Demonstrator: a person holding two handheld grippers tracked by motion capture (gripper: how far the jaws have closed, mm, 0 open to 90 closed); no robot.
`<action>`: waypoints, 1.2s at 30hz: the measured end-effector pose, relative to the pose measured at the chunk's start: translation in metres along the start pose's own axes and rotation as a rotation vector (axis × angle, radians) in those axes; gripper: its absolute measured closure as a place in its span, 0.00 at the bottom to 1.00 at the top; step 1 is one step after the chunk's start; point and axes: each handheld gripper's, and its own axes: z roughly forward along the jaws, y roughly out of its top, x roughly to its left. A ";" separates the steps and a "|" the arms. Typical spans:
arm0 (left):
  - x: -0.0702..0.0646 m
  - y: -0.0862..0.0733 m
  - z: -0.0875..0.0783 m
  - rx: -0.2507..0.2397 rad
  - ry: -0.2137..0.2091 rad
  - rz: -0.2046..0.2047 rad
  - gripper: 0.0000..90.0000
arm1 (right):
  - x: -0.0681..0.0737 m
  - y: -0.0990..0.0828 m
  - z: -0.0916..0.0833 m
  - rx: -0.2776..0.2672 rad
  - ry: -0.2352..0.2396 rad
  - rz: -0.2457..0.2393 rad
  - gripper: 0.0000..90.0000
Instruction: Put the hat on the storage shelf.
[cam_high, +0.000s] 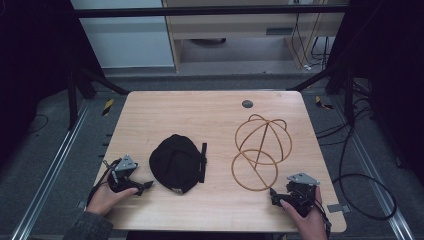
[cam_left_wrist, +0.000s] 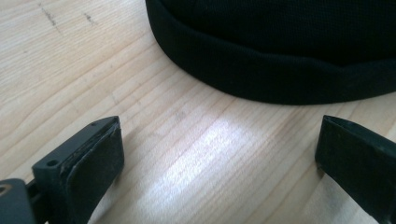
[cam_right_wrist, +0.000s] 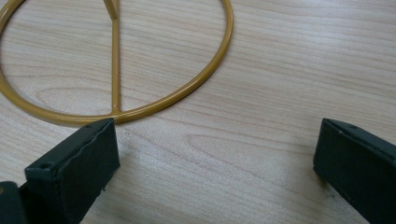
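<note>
A: On the pale wooden table (cam_high: 210, 107), largest first: a gold wire hat stand (cam_high: 261, 150), dome of hoops over a flat ring base, sits right of centre.

B: Noted. Next in size, a black fabric cap (cam_high: 175, 162) with a short strap at its right edge, lying left of centre. Cap and stand are apart, near each other.

A: Left gripper (cam_high: 142, 187) rests low on the table, near the front left corner, just beside the cap's left rim, not touching. Jaws spread wide, bare wood between them; the left gripper view has the cap's rolled band (cam_left_wrist: 261, 70) just ahead.

B: Right gripper (cam_high: 275, 196), front right, just short of the stand's ring base. Jaws released too, nothing between. Right gripper view: the ring (cam_right_wrist: 196, 84) curves close by the left jaw tip; I can't tell whether it touches.

A: Smallest: a dark round disc (cam_high: 247, 104) near the table's far edge, well apart from both.
</note>
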 end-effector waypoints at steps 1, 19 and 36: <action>0.000 0.000 -0.001 0.004 0.000 -0.002 0.02 | 0.000 0.000 0.000 0.000 0.000 0.000 0.00; -0.028 0.022 -0.019 -0.031 -0.071 0.085 0.05 | 0.000 0.000 0.000 -0.001 0.001 0.000 0.00; -0.049 0.113 -0.027 0.093 -0.056 0.191 0.05 | 0.000 0.000 0.000 -0.001 0.000 -0.001 0.00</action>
